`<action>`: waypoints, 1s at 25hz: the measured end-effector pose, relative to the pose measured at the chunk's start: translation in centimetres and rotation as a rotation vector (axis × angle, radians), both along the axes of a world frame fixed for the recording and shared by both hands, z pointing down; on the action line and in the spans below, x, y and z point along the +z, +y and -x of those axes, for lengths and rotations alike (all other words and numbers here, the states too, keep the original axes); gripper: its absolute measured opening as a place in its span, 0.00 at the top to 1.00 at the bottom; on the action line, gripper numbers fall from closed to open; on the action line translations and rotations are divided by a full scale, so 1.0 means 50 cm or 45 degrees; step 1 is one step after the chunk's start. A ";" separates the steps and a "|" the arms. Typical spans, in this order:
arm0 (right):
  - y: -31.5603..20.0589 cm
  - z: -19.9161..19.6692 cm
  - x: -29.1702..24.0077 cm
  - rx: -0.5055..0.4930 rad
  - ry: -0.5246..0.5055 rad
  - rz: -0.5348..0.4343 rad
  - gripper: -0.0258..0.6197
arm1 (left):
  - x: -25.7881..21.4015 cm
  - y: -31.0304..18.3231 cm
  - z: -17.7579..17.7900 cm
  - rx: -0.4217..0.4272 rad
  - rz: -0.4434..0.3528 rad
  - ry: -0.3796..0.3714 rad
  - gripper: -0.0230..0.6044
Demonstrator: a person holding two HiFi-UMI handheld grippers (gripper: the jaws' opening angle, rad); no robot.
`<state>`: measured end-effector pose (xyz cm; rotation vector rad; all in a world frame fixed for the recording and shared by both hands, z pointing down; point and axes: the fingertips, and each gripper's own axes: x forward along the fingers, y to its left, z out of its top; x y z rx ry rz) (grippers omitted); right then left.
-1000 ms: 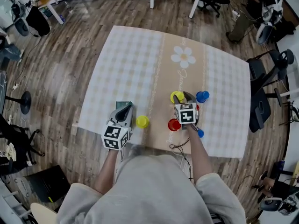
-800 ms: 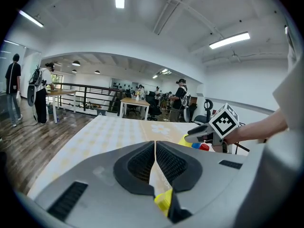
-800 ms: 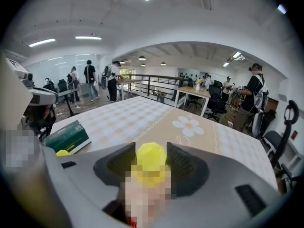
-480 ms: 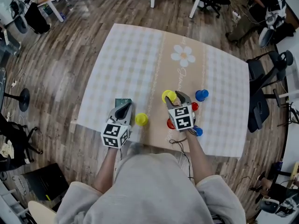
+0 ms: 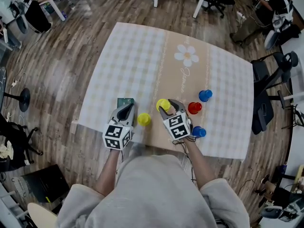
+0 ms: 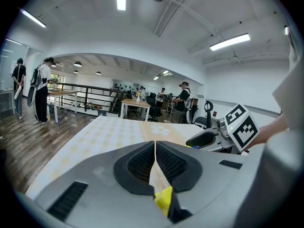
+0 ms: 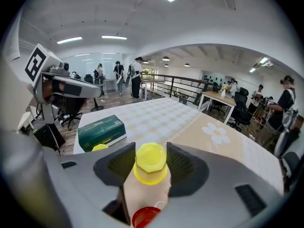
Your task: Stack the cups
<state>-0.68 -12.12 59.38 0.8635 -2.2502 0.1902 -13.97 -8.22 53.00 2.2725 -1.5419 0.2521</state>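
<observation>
Diff vs 1 s ago: right gripper (image 5: 168, 107) has shifted left across the table (image 5: 133, 51), carrying the yellow cup (image 7: 150, 163) with it. It started up beside the far blue cup (image 5: 205, 95) and is now near the second yellow cup (image 5: 144, 119). The red cup (image 5: 194, 108), which the marker cube half covered before, is now in the open on that gripper's right. Left gripper (image 5: 126, 111) has barely moved. The second yellow cup, both blue cups and the box (image 5: 125, 101) are where they were.

Right gripper: jaws part-open, clamped on the yellow cup, one pad on each side of its body. Its own view shows another red cup (image 7: 145, 217) low in frame, under the jaws and nearer the camera than the held cup. Can't tell whether they touch.

Left gripper: jaws together, nothing between them. It sits at the table's near edge just left of the second yellow cup, and its view shows a sliver of that cup below the jaws. The box lies just beyond its tips.

Near blue cup (image 5: 198, 131) stands beside the right gripper's cube. No cup is stacked on another yet.
</observation>
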 end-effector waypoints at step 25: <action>0.124 0.045 0.085 -0.212 0.118 0.109 0.64 | 0.007 0.005 0.010 -0.016 0.006 0.005 0.93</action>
